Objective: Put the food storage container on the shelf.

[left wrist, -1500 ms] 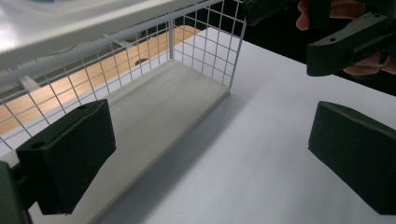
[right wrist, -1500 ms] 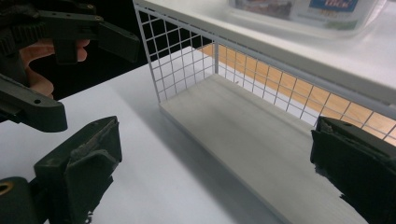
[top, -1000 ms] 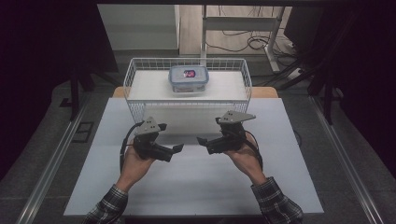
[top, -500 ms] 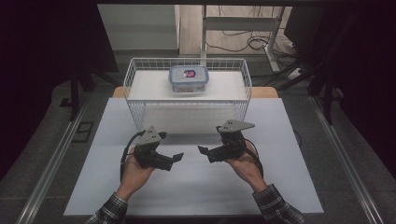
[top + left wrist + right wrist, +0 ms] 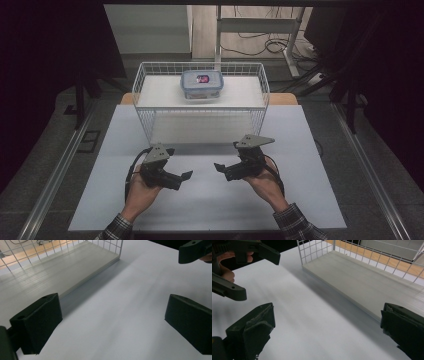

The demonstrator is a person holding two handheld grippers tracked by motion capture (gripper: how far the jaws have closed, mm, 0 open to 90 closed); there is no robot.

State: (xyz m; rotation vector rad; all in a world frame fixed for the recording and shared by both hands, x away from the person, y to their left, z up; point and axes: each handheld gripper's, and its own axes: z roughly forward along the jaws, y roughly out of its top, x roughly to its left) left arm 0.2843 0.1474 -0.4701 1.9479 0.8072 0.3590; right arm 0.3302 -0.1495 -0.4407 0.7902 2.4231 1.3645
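High view: both grippers low over the table [image 5: 310,150], nothing held. Left gripper [image 5: 186,175] & right gripper [image 5: 218,167] face each other, jaws apart. Box [image 5: 201,84] sits at 12 o'clock in the basket [image 5: 145,95], untouched, well apart from both; the whole job's prob. still left.

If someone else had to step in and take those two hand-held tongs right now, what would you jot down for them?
Left tongs: open, holding nothing, low over the white table, pointing toward the right tongs.
Right tongs: open, holding nothing, facing the left ones across a gap.
Box: a lidded clear box with something red inside, sitting on the upper shelf of the wire basket, at the back and apart from both tongs.
Done: nothing that shows; the box is untouched.
Left: probably reach forward to the basket and deal with the box. The basket's wire front stands between the tongs and it, so likely go in from above.
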